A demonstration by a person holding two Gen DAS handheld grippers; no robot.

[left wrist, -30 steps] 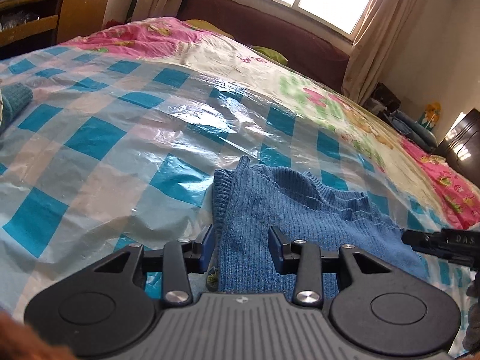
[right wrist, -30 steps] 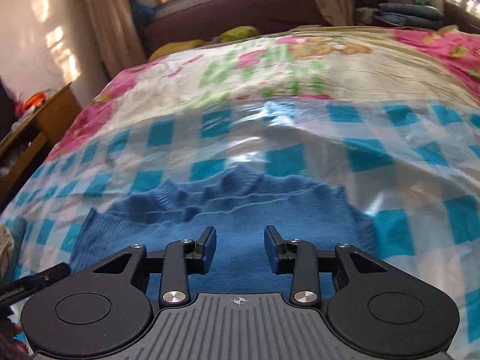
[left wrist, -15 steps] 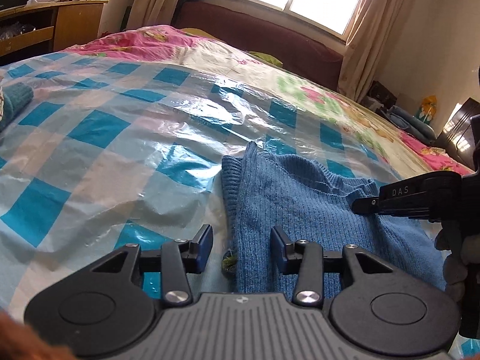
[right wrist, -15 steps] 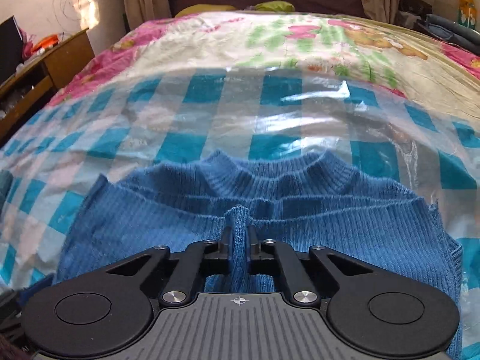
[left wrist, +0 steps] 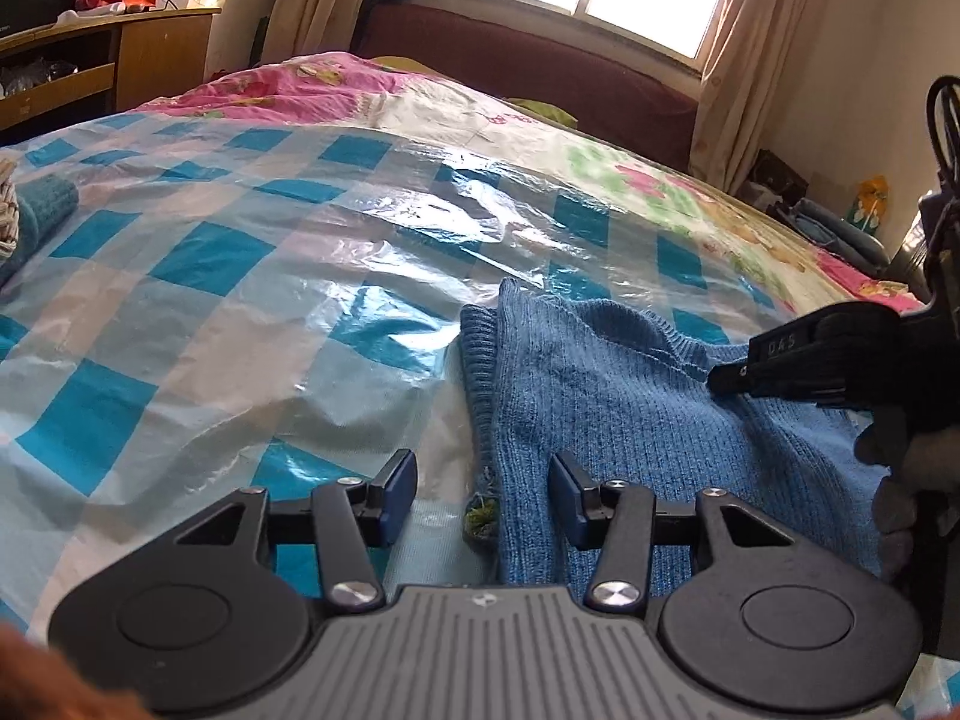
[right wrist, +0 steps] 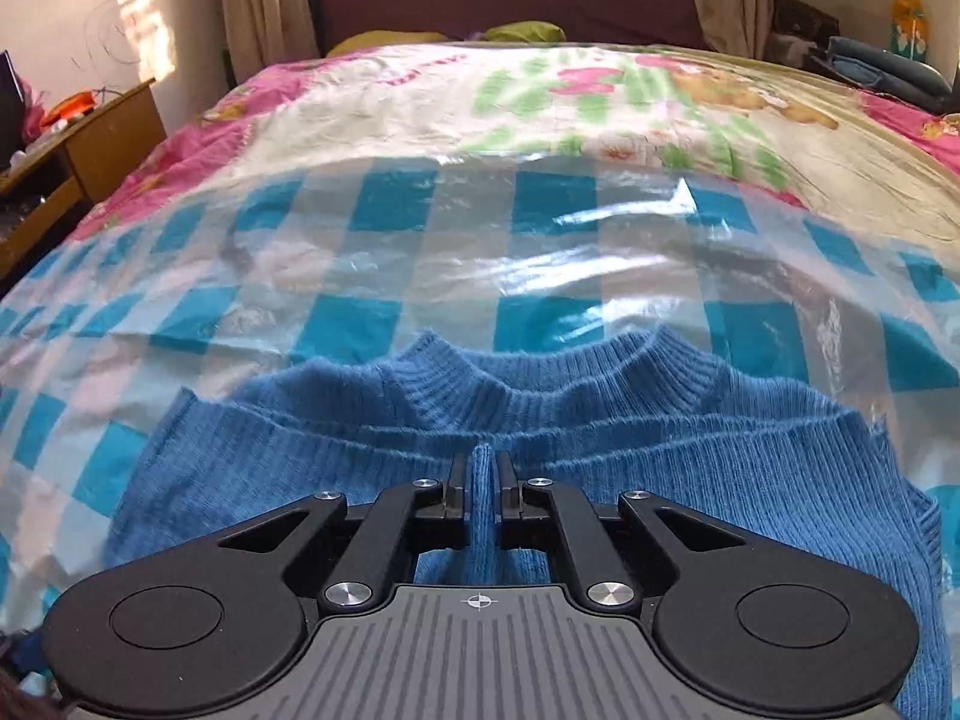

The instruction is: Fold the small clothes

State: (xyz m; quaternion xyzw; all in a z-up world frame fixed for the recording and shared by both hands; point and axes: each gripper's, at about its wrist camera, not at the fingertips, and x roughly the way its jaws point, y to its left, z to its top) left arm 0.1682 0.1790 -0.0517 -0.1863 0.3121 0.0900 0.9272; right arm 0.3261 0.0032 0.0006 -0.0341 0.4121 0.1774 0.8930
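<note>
The blue knit sweater (right wrist: 600,462) lies on the bed's plastic sheet (right wrist: 360,276). The right gripper (right wrist: 480,480) pinches only a thin ridge, which may slip. The left gripper (left wrist: 483,489), spread at the sweater's edge, might snag plastic.

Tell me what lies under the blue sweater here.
The blue sweater rests on a clear blue-checked plastic sheet spread over a floral bedcover. Whatever sits directly beneath the knit is covered and cannot be seen.
</note>
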